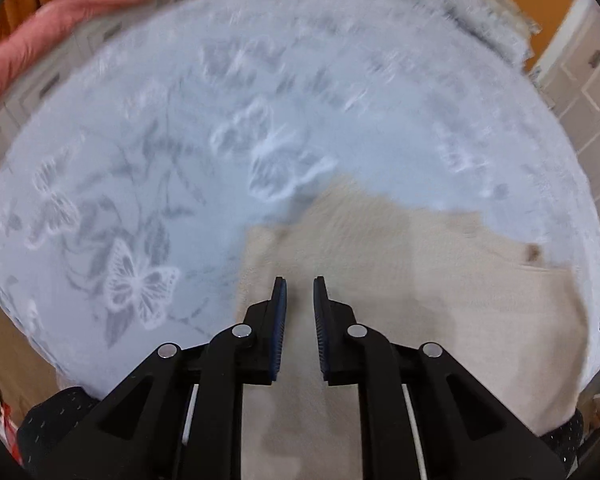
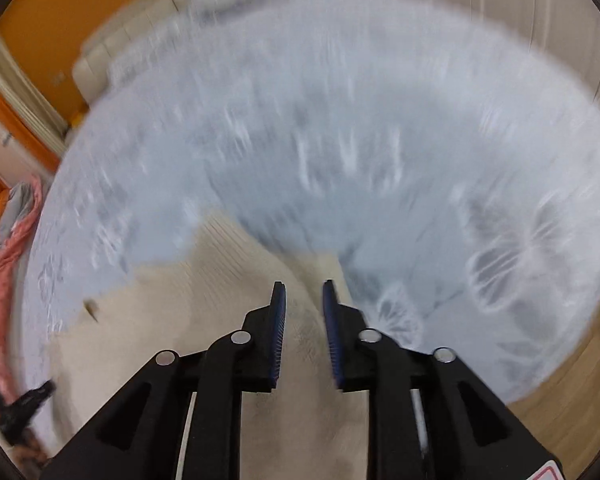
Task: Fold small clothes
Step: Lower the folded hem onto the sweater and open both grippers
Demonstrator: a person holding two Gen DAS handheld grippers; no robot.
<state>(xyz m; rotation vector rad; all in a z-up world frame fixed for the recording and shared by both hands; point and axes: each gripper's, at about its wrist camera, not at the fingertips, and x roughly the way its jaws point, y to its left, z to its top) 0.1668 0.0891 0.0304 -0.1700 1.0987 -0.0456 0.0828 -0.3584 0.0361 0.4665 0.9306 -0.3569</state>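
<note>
Item: one beige ribbed garment (image 1: 400, 280), small, lying on the round surface (image 1: 180, 120) that wore a pale blue butterfly-print cloth; it sat at the surface's near edge, closest to me.

Condition: partly spread, not neatly folded. In my right wrist view a raised ridge of the garment ran up between my fingers, and its far edge lay uneven. A small brown tag or button showed on the garment's far edge. The views were blurred, so I could not tell which piece of clothing it was.

My left claw (image 1: 300, 292): over the garment's left part, jaws narrowly apart, nothing visibly pinched between the pads.

My right claw (image 2: 304, 296): over the garment's right part, jaws slightly apart, straddling the ridge; no pad visibly pressed the fabric.

Also present: a pink cloth (image 1: 60, 20) beyond the surface's far left edge, untouched.

Progress, by my judgement: early. No finished fold showed on the beige garment; folding and squaring remained.
</note>
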